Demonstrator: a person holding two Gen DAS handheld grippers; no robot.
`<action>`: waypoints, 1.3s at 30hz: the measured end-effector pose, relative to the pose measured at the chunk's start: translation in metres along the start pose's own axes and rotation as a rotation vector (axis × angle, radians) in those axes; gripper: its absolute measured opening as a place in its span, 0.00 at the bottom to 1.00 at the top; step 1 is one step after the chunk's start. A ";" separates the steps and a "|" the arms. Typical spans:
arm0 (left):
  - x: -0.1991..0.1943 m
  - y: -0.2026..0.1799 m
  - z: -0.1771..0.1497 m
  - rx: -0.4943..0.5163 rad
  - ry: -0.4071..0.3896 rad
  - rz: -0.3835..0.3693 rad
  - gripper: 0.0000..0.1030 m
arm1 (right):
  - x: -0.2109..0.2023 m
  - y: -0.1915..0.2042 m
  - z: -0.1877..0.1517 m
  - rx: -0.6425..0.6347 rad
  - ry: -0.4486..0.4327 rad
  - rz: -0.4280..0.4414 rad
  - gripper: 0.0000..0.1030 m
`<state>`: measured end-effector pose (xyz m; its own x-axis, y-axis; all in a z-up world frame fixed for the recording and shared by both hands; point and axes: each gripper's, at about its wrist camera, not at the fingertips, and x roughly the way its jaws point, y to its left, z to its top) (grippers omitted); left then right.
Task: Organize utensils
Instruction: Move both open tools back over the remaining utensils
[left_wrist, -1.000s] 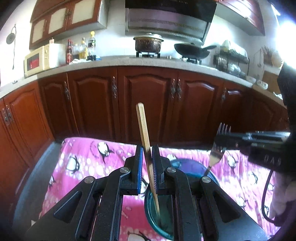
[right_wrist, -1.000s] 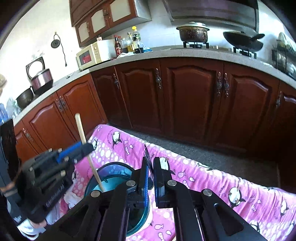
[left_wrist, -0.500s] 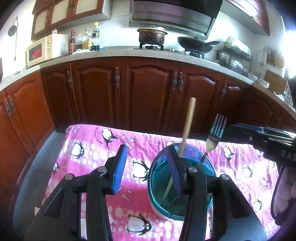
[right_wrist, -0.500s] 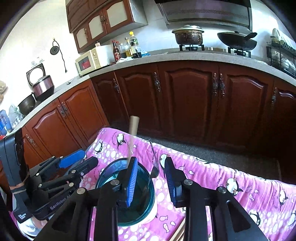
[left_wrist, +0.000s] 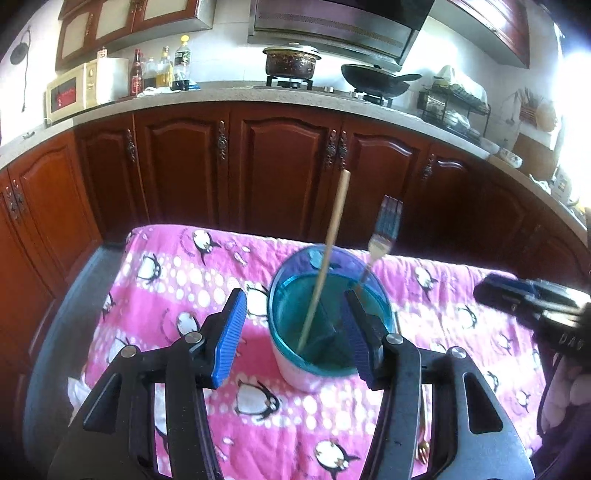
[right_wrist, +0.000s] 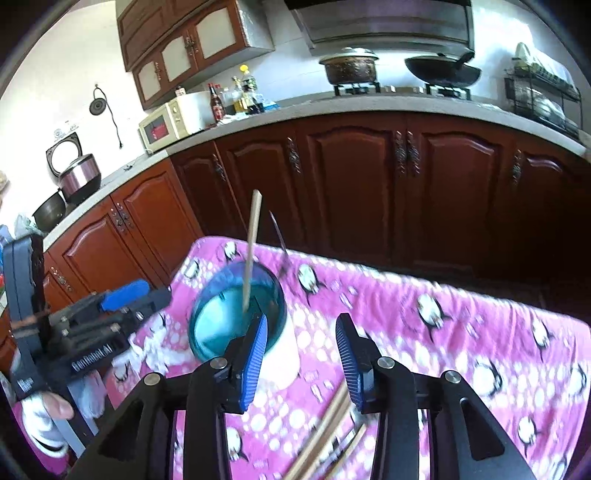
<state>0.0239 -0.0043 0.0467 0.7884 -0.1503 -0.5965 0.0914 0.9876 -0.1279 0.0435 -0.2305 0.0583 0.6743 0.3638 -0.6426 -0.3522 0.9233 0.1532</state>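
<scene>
Both utensils released into the cup (left_wrist: 327, 314): chopstick (left_wrist: 327, 258) and fork (left_wrist: 384, 230) now stand inside. Left gripper (left_wrist: 293, 334) and right gripper (right_wrist: 301, 358) jaws have just been opening, nothing between them; more chopsticks (right_wrist: 325, 432) beside the cup are judged next.

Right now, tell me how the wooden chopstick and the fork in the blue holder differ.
The wooden chopstick is a plain, pale, round stick; the fork is metal, with tines pointing up. The chopstick rises higher above the rim than the fork. The chopstick stands in the near-left section of the blue holder, while the fork leans on the far right rim. Both stand in the holder, leaning, free of either gripper.
</scene>
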 end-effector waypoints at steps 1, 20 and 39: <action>-0.002 -0.003 -0.002 0.004 0.001 -0.001 0.51 | -0.002 -0.003 -0.006 0.007 0.008 -0.007 0.36; -0.014 -0.037 -0.038 0.047 0.075 -0.028 0.51 | -0.041 -0.046 -0.092 0.129 0.090 -0.082 0.38; 0.030 -0.059 -0.084 0.003 0.289 -0.177 0.51 | -0.019 -0.071 -0.132 0.223 0.184 -0.097 0.39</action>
<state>-0.0088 -0.0706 -0.0298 0.5551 -0.3258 -0.7653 0.2135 0.9451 -0.2474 -0.0302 -0.3196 -0.0395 0.5615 0.2626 -0.7847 -0.1270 0.9644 0.2319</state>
